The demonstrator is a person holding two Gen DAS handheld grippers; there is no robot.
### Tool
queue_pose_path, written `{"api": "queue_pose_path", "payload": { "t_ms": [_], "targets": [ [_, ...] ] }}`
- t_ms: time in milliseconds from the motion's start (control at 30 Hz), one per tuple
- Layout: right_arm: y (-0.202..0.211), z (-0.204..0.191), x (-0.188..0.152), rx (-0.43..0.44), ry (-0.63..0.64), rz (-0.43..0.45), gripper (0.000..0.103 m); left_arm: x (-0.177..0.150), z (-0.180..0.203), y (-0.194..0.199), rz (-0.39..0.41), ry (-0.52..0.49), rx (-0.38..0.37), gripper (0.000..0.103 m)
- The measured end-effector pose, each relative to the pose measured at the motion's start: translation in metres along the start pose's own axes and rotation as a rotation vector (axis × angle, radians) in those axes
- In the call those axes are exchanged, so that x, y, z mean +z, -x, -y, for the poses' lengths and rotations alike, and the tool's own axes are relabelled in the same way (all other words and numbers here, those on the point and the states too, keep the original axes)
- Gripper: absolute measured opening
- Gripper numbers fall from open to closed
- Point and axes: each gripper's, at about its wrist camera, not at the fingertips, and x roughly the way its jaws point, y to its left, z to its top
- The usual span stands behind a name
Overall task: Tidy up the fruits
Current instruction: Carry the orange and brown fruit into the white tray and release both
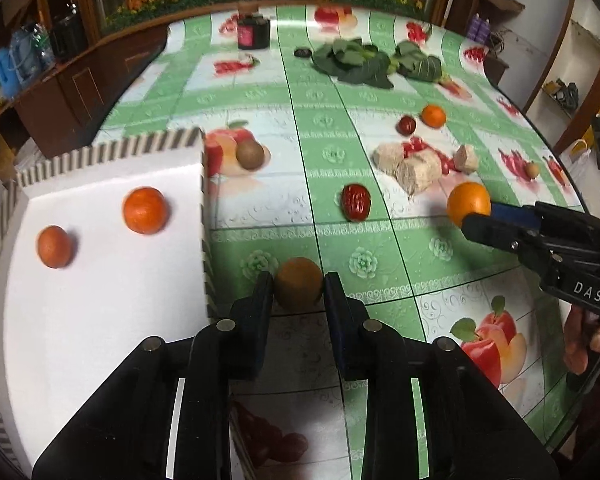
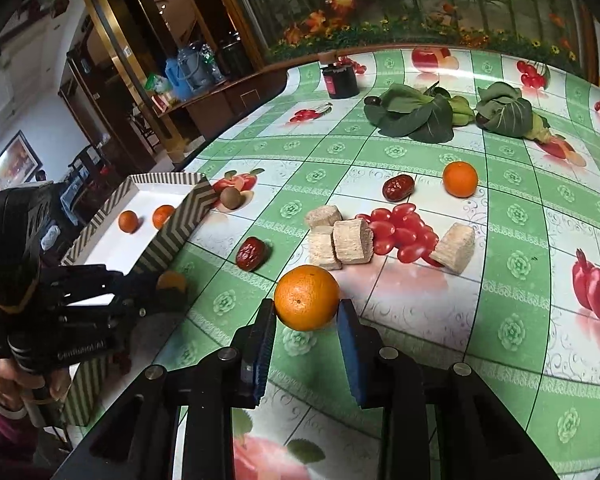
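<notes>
A: Left hand-held gripper (image 1: 298,294) in the left wrist view: pads were pinching a brown round fruit (image 1: 299,289), both fingers touching its sides. Fruit sat low, at or just above the tabletop (image 1: 340,120), couldn't tell which.

B: Where was the box from there?

A: White striped box (image 1: 100,272) lay directly left of that gripper, wall just beside the left finger (image 1: 262,300). Two orange fruits were already inside, a bigger one (image 1: 145,210) and a duller one (image 1: 54,246). So the key relation: box to the left, very near, left hand the nearer one. Fruit was round, no long axis to speak of.

B: Right side visible there?

A: Yes, right hand-held gripper (image 1: 470,212) came in from the right edge, clamped on an orange (image 1: 469,202).

B: Right wrist view?

A: Right hand-held gripper (image 2: 306,312) pinched the orange (image 2: 307,297), pads touching both sides; it looked lifted off the cloth. Bright, dimpled skin, round. Box (image 2: 168,224) sat far left of it, well apart, with the left hand-held gripper (image 2: 168,284) in between.

B: Leftovers?

A: Two red dates (image 2: 252,254) (image 2: 398,188), a small orange (image 2: 460,179), a kiwi-like fruit (image 2: 231,198) by the box corner.
</notes>
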Motion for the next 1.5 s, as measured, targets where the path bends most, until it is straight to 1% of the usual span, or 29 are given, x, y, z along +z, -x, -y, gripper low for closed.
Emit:
{"api": "queue_pose_path", "payload": {
  "t_ms": [267, 367, 600, 833, 1100, 1233, 1500],
  "targets": [
    [0.017, -0.019, 0.003, 0.029, 0.013, 0.029, 0.031, -0.002, 0.0, 0.03, 0.079, -0.006, 0.029, 0.025],
    [0.02, -0.035, 0.007, 0.051, 0.041, 0.038, 0.031, -0.004, -0.004, 0.047, 0.122, -0.015, 0.074, 0.025],
    [0.017, -0.075, 0.016, 0.102, 0.108, 0.048, 0.03, -0.011, -0.027, 0.072, 0.171, 0.01, 0.155, 0.025],
    [0.007, -0.111, 0.025, 0.145, 0.161, 0.046, 0.03, -0.018, -0.054, 0.085, 0.19, 0.053, 0.207, 0.025],
    [-0.011, -0.146, 0.03, 0.177, 0.216, 0.022, 0.03, -0.027, -0.08, 0.09, 0.196, 0.096, 0.241, 0.025],
    [-0.02, -0.158, 0.031, 0.191, 0.235, 0.005, 0.03, -0.03, -0.092, 0.09, 0.192, 0.116, 0.249, 0.025],
    [-0.04, -0.172, 0.035, 0.207, 0.254, -0.032, 0.03, -0.034, -0.116, 0.077, 0.157, 0.16, 0.254, 0.025]
  ]
}}
